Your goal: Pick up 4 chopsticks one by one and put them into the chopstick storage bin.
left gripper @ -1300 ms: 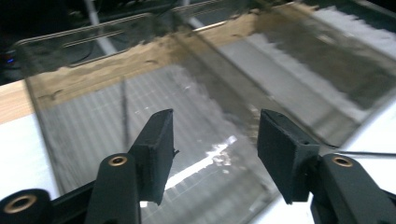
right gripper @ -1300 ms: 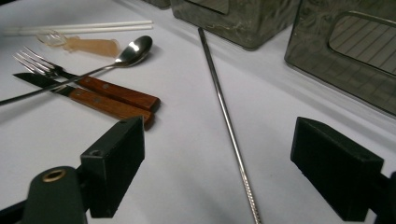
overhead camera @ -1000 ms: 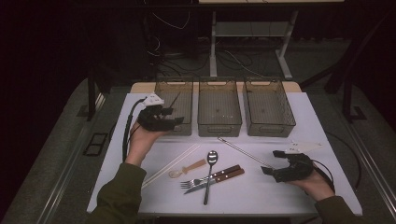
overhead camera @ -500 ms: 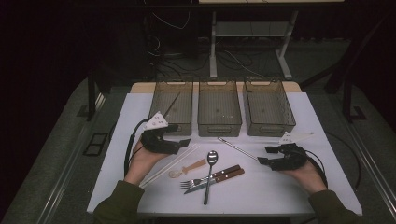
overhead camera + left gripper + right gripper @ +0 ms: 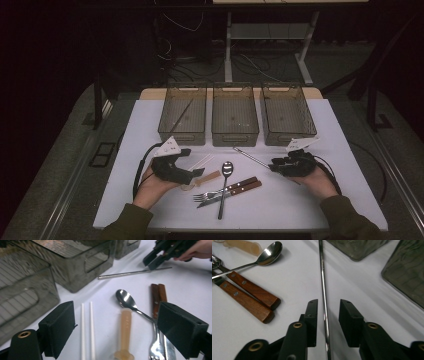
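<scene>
Beside the black right gripper (image 5: 328, 322), two reddish-brown wooden handles (image 5: 249, 296) with silver rivets are seen, and a shiny silver rod (image 5: 323, 290) between its jaws. Ahead of the black left gripper (image 5: 120, 335), white sticks (image 5: 86, 330), a translucent amber handle (image 5: 125, 332) and smoky grey ribbed bins (image 5: 75, 262) are shown on a white table (image 5: 330, 200).

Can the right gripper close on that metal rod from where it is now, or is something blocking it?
Probably yes. The right gripper is open with its jaws on either side of the metal rod, which lies alone on the white table. The wooden-handled cutlery lies off to one side.
</scene>
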`<state>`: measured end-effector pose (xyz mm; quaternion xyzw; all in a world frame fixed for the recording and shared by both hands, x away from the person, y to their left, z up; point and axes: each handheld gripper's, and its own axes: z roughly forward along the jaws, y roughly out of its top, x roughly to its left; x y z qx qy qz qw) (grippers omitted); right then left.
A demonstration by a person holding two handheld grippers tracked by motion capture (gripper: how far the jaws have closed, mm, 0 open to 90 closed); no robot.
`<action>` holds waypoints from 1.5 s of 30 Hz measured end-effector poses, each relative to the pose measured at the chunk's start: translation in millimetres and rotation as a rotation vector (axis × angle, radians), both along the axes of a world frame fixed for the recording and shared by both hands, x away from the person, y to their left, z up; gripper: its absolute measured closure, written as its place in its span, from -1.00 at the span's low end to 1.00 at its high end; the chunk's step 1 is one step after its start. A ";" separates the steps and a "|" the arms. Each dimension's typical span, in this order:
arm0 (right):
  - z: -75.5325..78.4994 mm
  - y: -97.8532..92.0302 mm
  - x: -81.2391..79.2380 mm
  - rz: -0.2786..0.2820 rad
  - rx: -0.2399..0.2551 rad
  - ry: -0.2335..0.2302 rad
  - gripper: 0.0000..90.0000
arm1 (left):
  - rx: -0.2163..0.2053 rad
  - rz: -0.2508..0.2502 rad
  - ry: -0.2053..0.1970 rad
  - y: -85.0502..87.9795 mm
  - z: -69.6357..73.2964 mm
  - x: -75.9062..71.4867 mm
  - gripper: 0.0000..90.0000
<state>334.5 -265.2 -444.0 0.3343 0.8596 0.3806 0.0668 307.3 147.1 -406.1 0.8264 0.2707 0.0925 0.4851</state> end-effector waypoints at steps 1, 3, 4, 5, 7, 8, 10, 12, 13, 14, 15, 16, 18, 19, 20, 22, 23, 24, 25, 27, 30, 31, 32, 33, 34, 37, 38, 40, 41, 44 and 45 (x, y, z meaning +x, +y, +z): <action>-0.8 1.2 1.1 0.006 -0.002 0.003 0.56 | 0.005 -0.005 0.005 0.1 -1.8 -1.7 -0.70; -2.6 3.4 2.7 0.017 -0.005 0.004 0.62 | 0.005 -0.010 0.009 -0.4 -5.0 -3.5 -0.71; -3.5 4.7 3.3 0.021 -0.009 0.001 0.65 | 0.009 -0.009 0.010 -0.9 -6.2 -4.0 -0.72; -4.1 6.0 3.7 0.023 -0.014 0.000 0.68 | 0.018 -0.012 0.012 -1.4 -6.7 -3.8 -0.74; -5.5 8.4 4.3 0.027 -0.031 -0.009 0.74 | 0.021 -0.015 0.011 -3.9 -7.9 -4.2 -0.76; -5.8 9.1 4.1 0.029 -0.035 -0.013 0.76 | 0.024 -0.018 0.011 -5.0 -8.2 -4.6 -0.76; -6.6 10.2 3.4 0.042 -0.048 -0.024 0.80 | 0.029 -0.023 0.007 -6.2 -8.5 -4.8 -0.77; -6.8 11.8 1.9 0.051 -0.065 -0.040 0.81 | 0.030 -0.025 0.008 -6.2 -8.7 -4.4 -0.77; -6.7 12.9 1.1 0.057 -0.076 -0.050 0.82 | 0.028 -0.024 0.008 -6.0 -8.8 -4.2 -0.77; -6.7 13.8 0.2 0.060 -0.084 -0.058 0.83 | 0.027 -0.024 0.008 -5.8 -8.9 -4.0 -0.77; -6.9 14.7 -0.7 0.064 -0.092 -0.068 0.83 | 0.027 -0.024 0.008 -5.6 -8.9 -3.8 -0.77; -6.8 15.0 -1.2 0.066 -0.097 -0.073 0.84 | 0.025 -0.024 0.008 -5.6 -9.0 -3.7 -0.77; -7.2 15.1 -1.2 0.070 -0.096 -0.075 0.88 | 0.022 -0.026 0.010 -6.5 -9.6 -3.7 -0.77; -7.5 15.2 -1.4 0.073 -0.094 -0.078 0.90 | 0.021 -0.025 0.014 -7.1 -9.9 -4.1 -0.77; -7.6 15.3 -1.6 0.074 -0.096 -0.080 0.91 | 0.026 -0.029 0.015 -7.4 -10.0 -4.0 -0.77; -7.7 14.9 -1.3 0.070 -0.091 -0.077 0.91 | 0.026 -0.031 0.018 -8.4 -10.4 -4.2 -0.77; -7.7 14.7 -1.3 0.070 -0.090 -0.078 0.92 | 0.025 -0.032 0.018 -8.5 -10.4 -4.2 -0.77; -7.6 14.7 -1.2 0.076 -0.092 -0.080 0.92 | 0.023 -0.033 0.017 -8.7 -10.3 -4.2 -0.77; -7.3 14.9 -1.3 0.077 -0.096 -0.082 0.92 | 0.022 -0.035 0.016 -8.7 -10.4 -4.2 -0.77; -6.9 14.5 -0.7 0.075 -0.092 -0.074 0.92 | 0.021 -0.042 0.014 -8.7 -10.4 -4.1 -0.77; -6.1 11.7 0.9 0.082 -0.077 -0.053 0.92 | 0.023 -0.054 0.009 -8.4 -9.9 -4.1 -0.77; -5.4 10.4 1.0 0.085 -0.078 -0.045 0.92 | 0.022 -0.056 0.009 -8.5 -9.6 -4.4 -0.77; -4.5 9.0 1.0 0.088 -0.078 -0.039 0.92 | 0.023 -0.060 0.007 -8.4 -9.2 -4.3 -0.77; -3.5 7.5 1.0 0.089 -0.067 -0.037 0.92 | 0.016 -0.060 0.006 -8.9 -9.1 -4.4 -0.77; -1.8 5.6 0.9 0.091 -0.052 -0.033 0.92 | 0.018 -0.064 0.004 -9.1 -8.6 -4.3 -0.77; 4.7 0.4 0.8 0.093 -0.014 -0.039 0.92 | 0.027 -0.085 -0.007 -10.5 -7.5 -4.0 -0.77; 7.1 -0.5 0.7 0.096 -0.014 -0.044 0.92 | 0.030 -0.090 -0.009 -11.2 -6.9 -4.0 -0.77; 12.3 -2.2 -0.2 0.108 0.002 -0.042 0.92 | 0.029 -0.098 -0.010 -12.9 -5.0 -3.6 -0.77; 14.4 -2.7 -0.9 0.113 0.008 -0.042 0.92 | 0.026 -0.102 -0.013 -13.6 -3.9 -3.2 -0.77; 19.1 -2.9 -2.9 0.137 0.021 -0.040 0.93 | 0.023 -0.116 -0.017 -15.4 -0.9 -2.2 -0.76; 20.5 -2.9 -3.5 0.145 0.031 -0.038 0.92 | 0.026 -0.121 -0.020 -16.1 0.5 -1.9 -0.76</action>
